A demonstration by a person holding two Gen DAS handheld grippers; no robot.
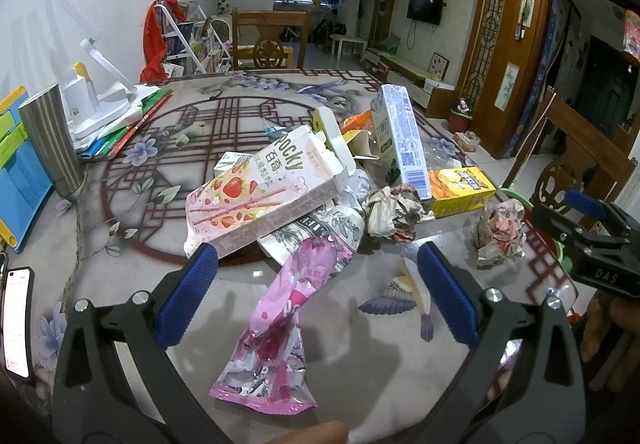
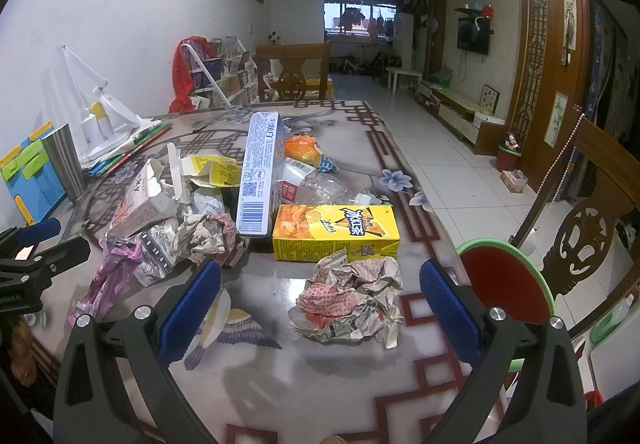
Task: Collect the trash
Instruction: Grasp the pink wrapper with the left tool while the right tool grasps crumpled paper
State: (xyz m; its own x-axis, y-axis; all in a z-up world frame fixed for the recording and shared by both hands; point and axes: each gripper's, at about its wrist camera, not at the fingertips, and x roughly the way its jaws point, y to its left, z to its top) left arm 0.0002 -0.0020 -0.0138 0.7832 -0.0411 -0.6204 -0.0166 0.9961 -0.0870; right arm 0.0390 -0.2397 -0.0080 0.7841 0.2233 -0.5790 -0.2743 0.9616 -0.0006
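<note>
A trash pile lies on the patterned table (image 1: 280, 288). My left gripper (image 1: 316, 264) is open, its blue fingers either side of a pink foil wrapper (image 1: 276, 328). Behind it lie a pink Pocky box (image 1: 260, 191), a white milk carton (image 1: 400, 135), a yellow drink carton (image 1: 460, 189) and crumpled paper (image 1: 392, 213). My right gripper (image 2: 320, 284) is open around a crumpled newspaper ball (image 2: 352, 300), with the yellow drink carton (image 2: 336, 232) and the milk carton (image 2: 258, 179) just beyond. The right gripper also shows in the left wrist view (image 1: 596, 240).
A steel tumbler (image 1: 50, 139), a white desk lamp (image 1: 96, 99), books and a blue organizer (image 1: 16, 179) stand at the table's left. A phone (image 1: 18, 320) lies at the near left edge. A red bin with a green rim (image 2: 504, 284) sits off the table's right edge, next to wooden chairs (image 2: 588, 219).
</note>
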